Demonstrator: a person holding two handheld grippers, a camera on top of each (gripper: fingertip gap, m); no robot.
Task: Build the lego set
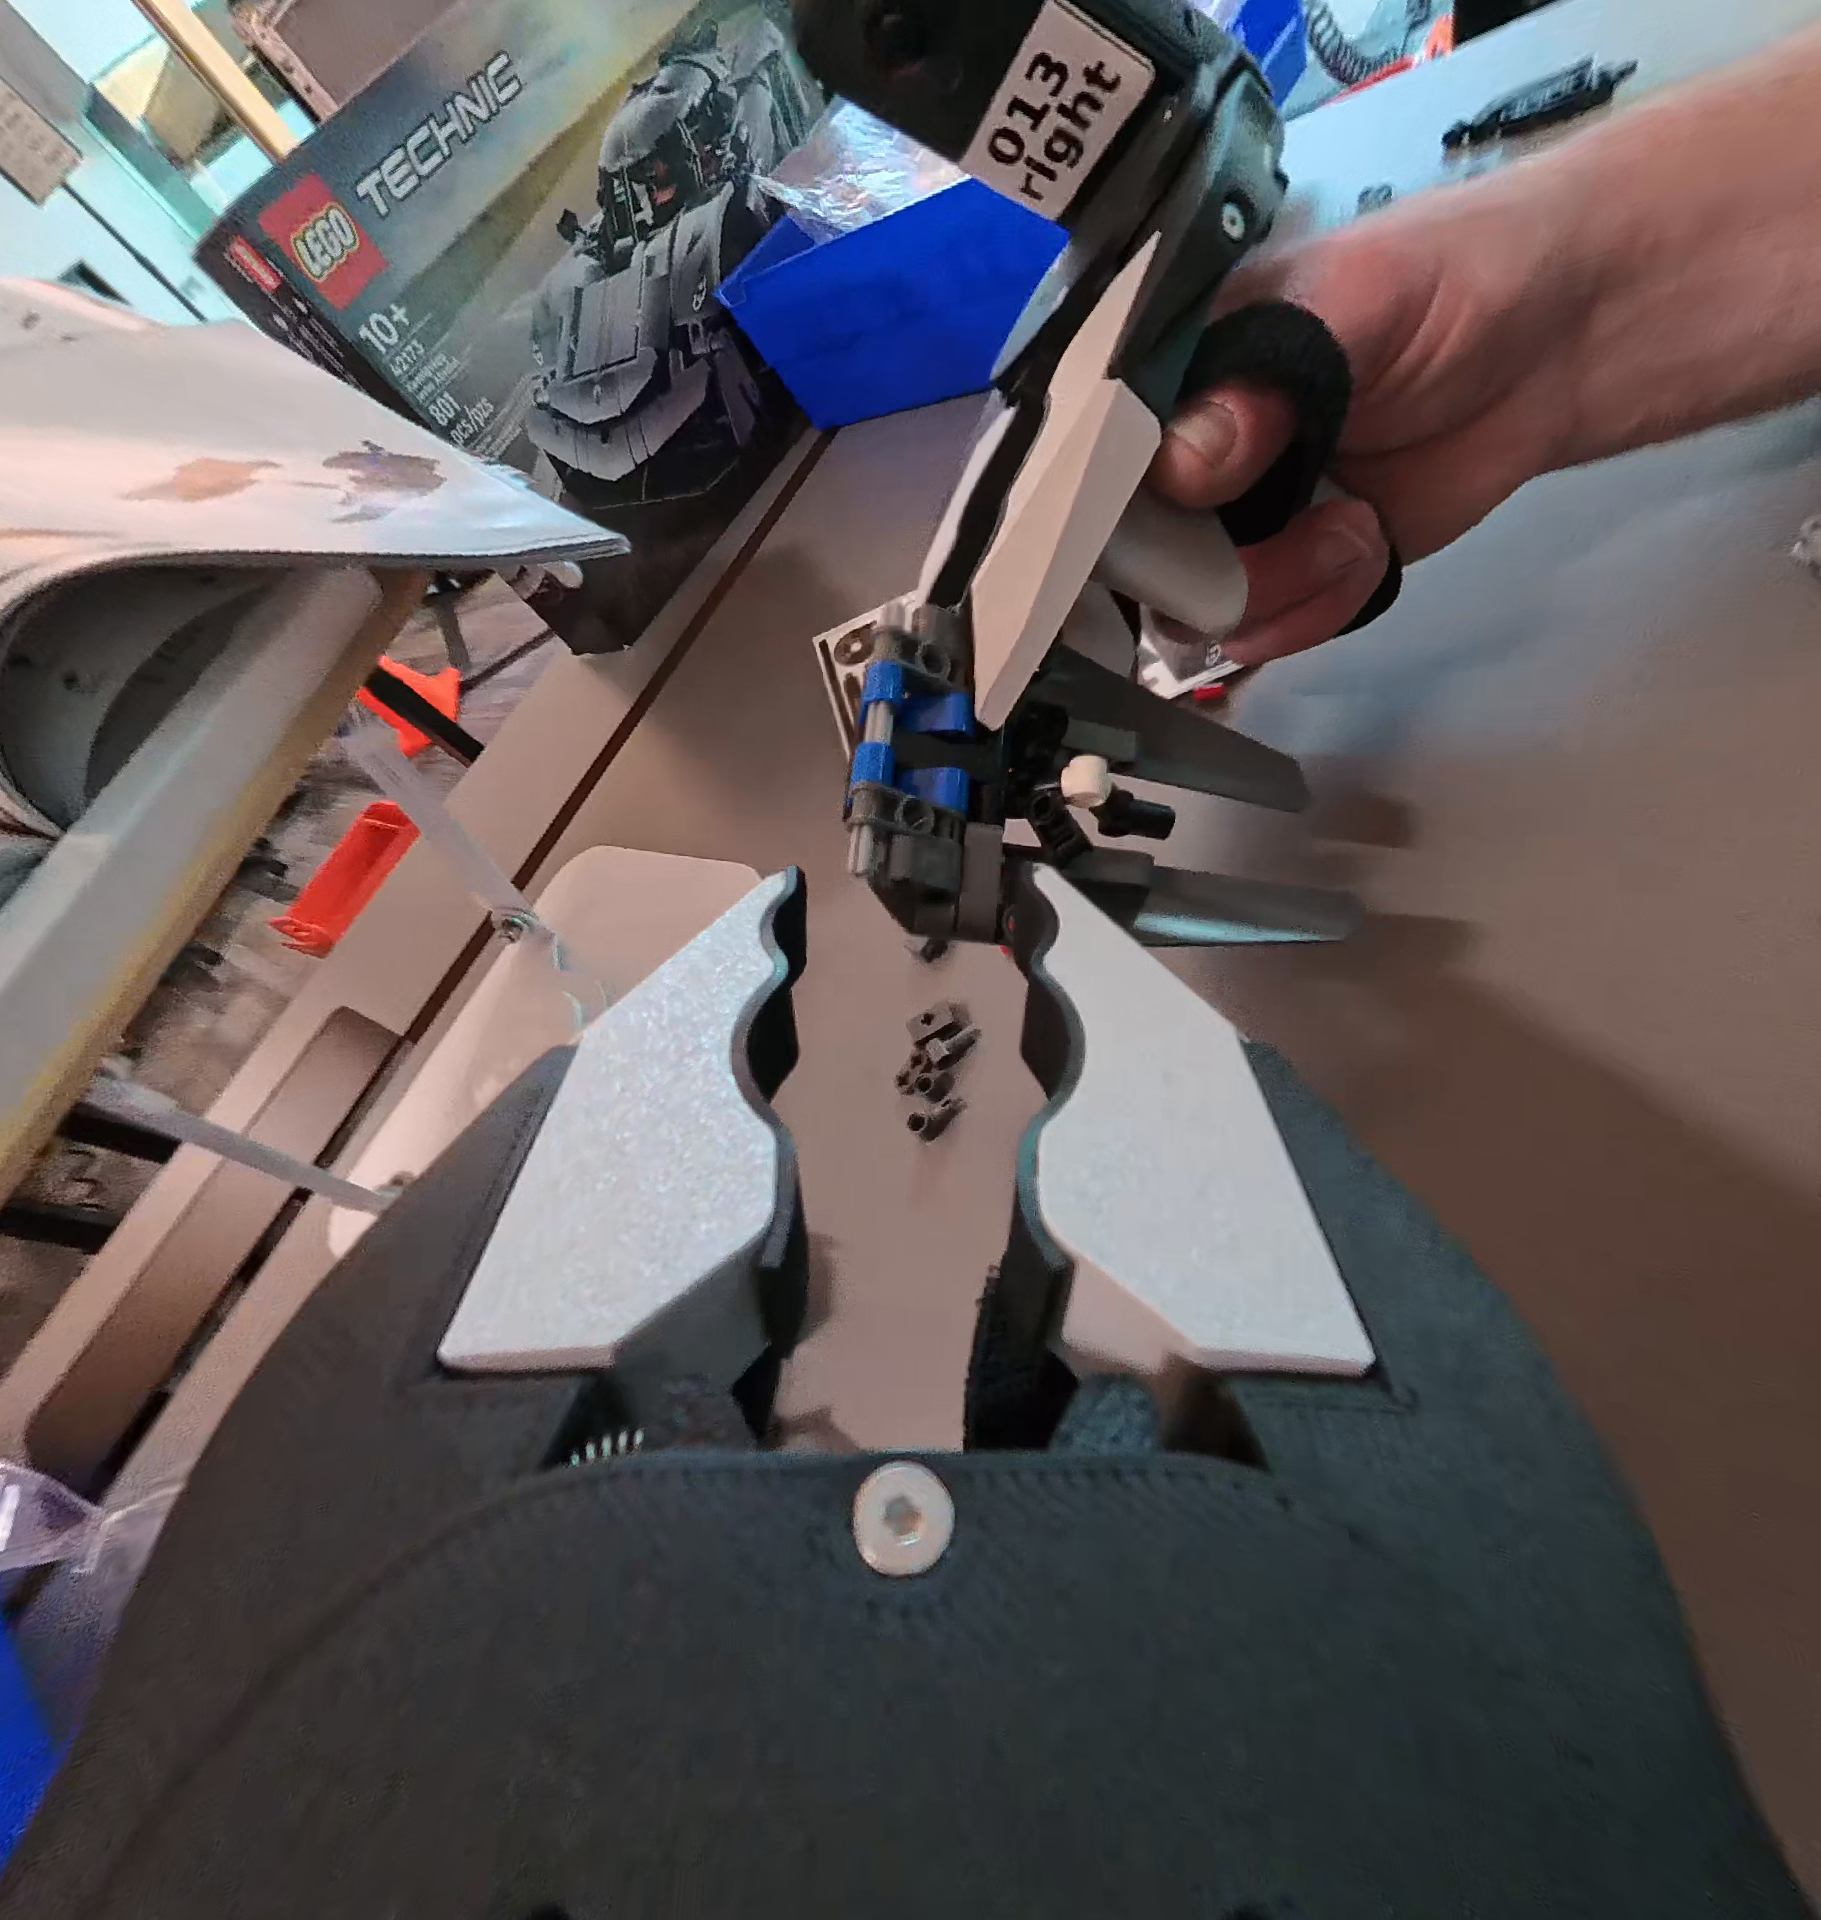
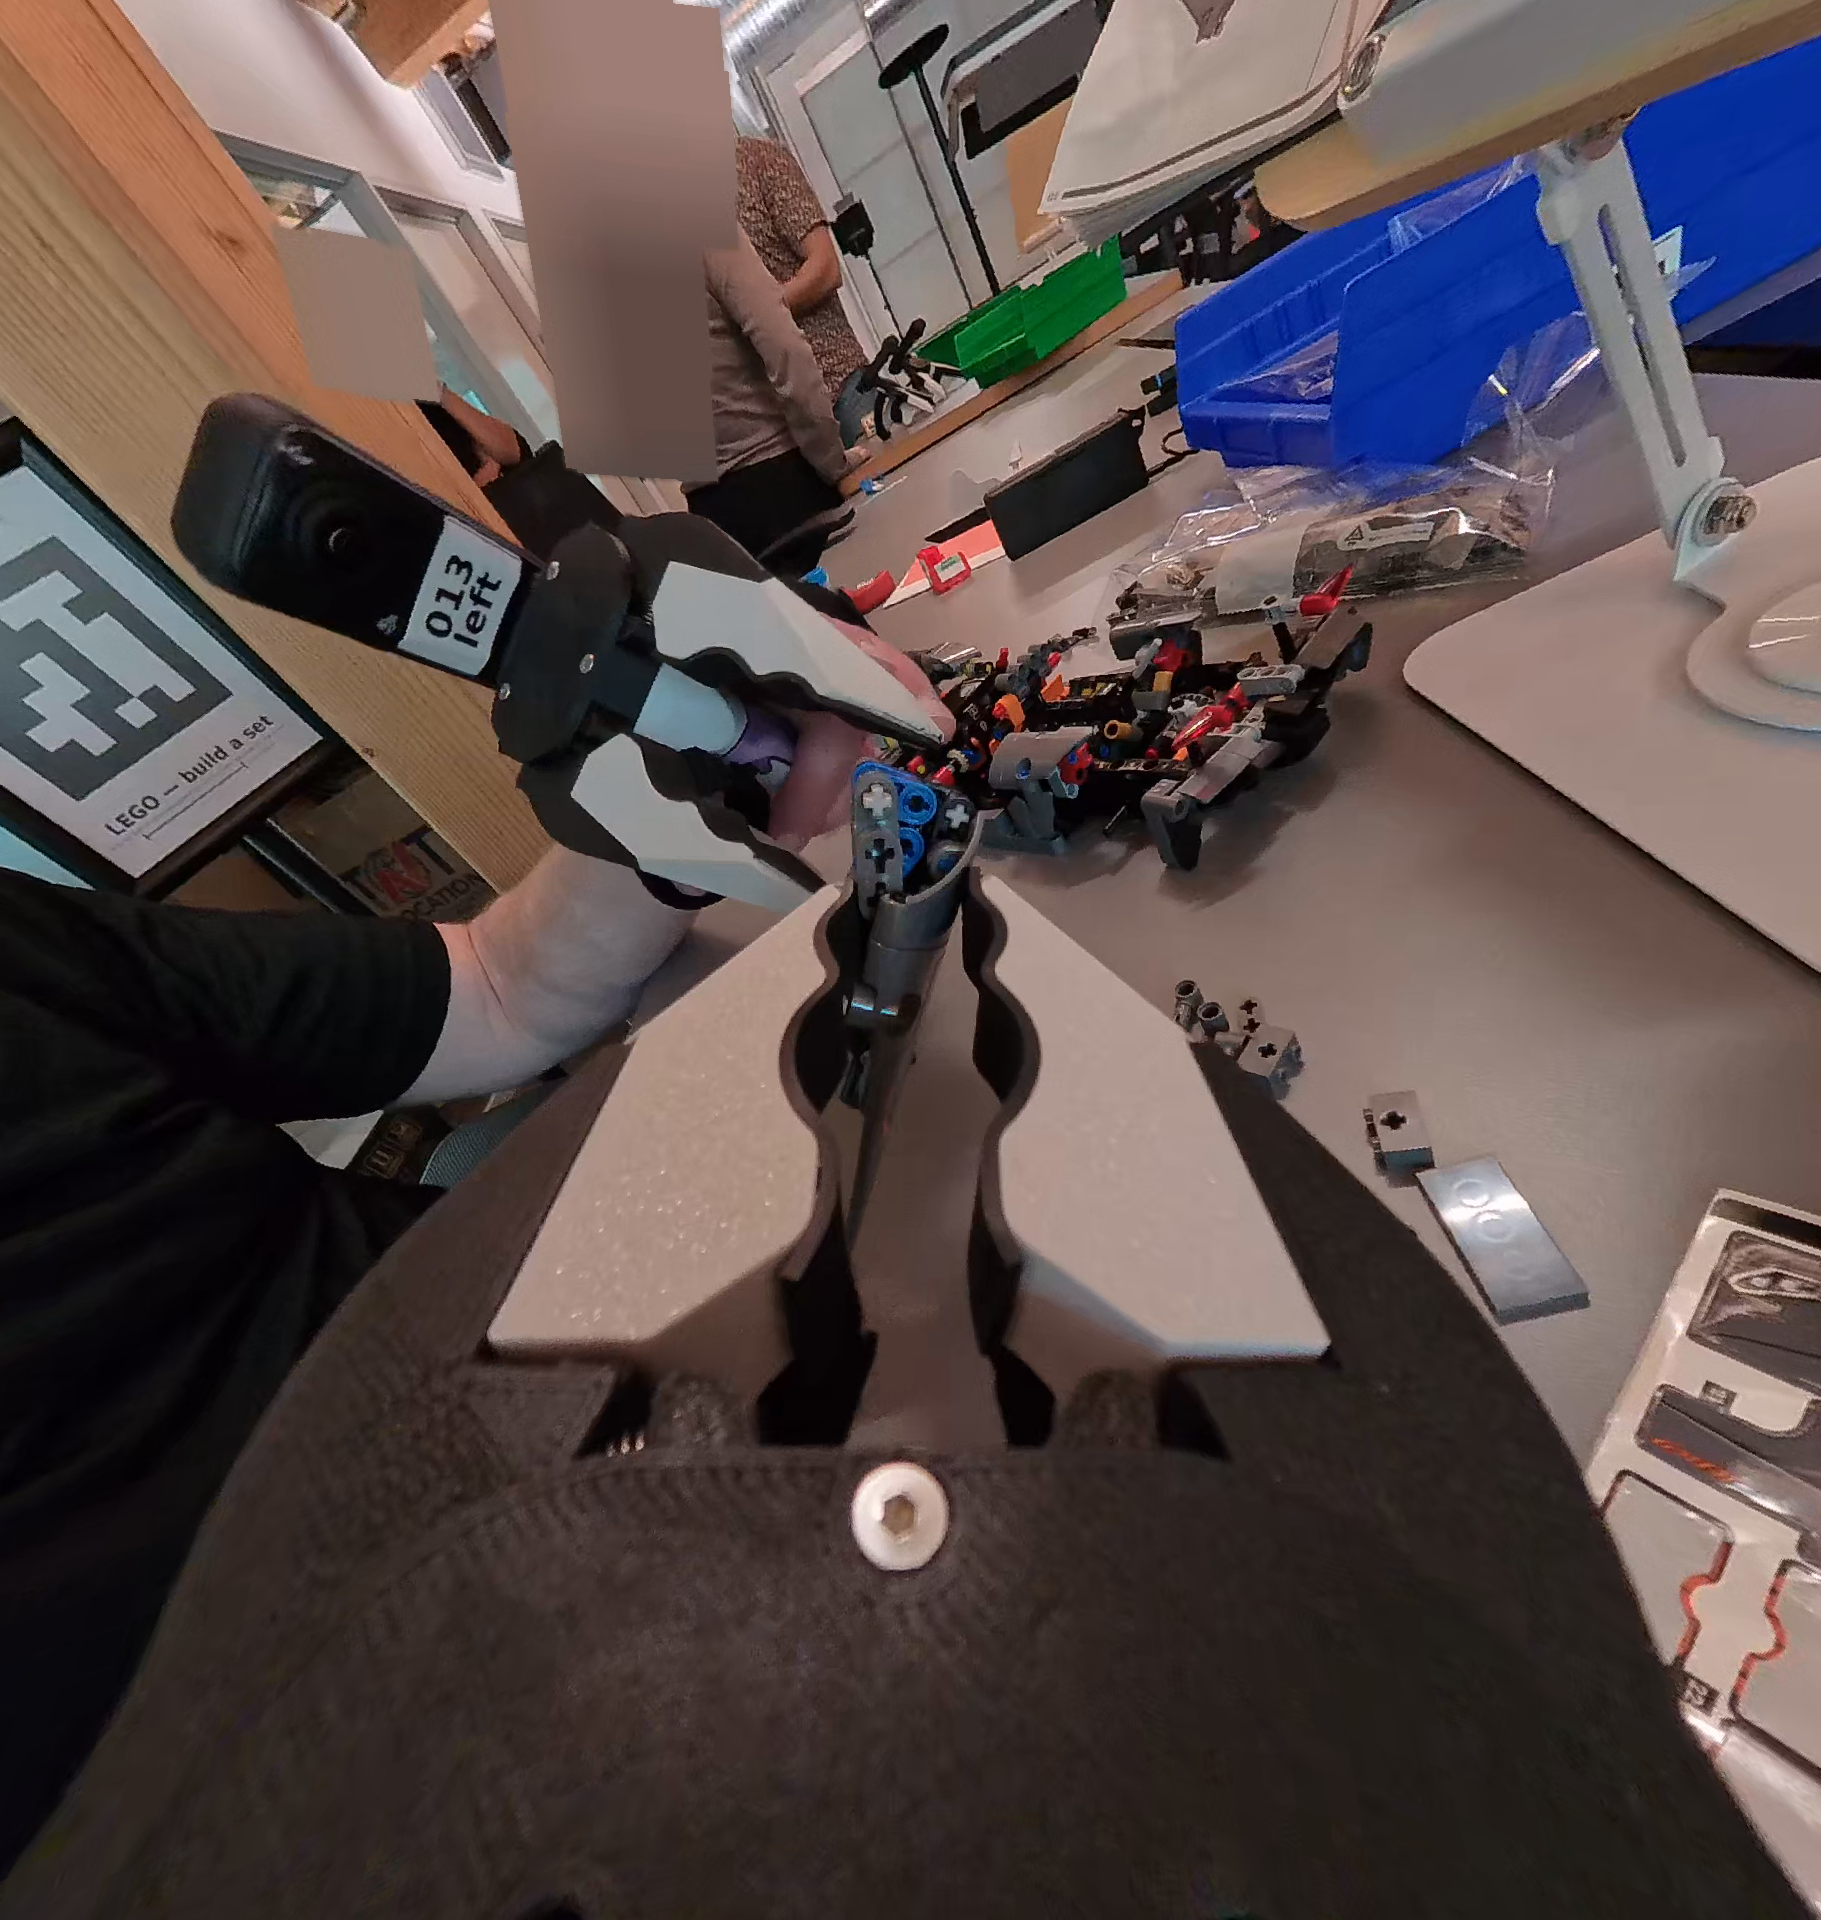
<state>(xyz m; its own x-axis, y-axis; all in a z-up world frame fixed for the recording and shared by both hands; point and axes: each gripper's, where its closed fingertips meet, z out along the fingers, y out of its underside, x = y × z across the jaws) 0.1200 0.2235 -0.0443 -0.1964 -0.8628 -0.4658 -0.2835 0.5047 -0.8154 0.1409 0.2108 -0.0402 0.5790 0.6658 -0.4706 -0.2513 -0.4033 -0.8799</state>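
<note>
My right gripper point(image 2: 911, 896) is shut on a grey and blue Technic sub-assembly point(image 2: 901, 862) and holds it above the table. In the left wrist view the right gripper point(image 1: 963, 691) comes down from the upper right with that sub-assembly point(image 1: 916, 790) hanging from it. My left gripper point(image 1: 916, 904) is open and empty, its fingertips just below the sub-assembly. Several small dark pins point(image 1: 937, 1070) lie on the table between its fingers. The left gripper point(image 2: 875, 810) also shows open in the right wrist view, beside the blue end.
A pile of loose Technic parts point(image 2: 1145, 727) lies ahead. Small grey pieces point(image 2: 1238, 1034), a flat grey plate point(image 2: 1503, 1236) and a sticker sheet point(image 2: 1768, 1455) lie to the right. The set box point(image 1: 532, 312), blue bins point(image 2: 1405, 343) and a booklet stand point(image 2: 1664, 748) border the table. Less than 4 cm separates the two grippers' tips. The flat grey plate point(image 2: 1503, 1236) is about 12 centimeters from my right fingertips.
</note>
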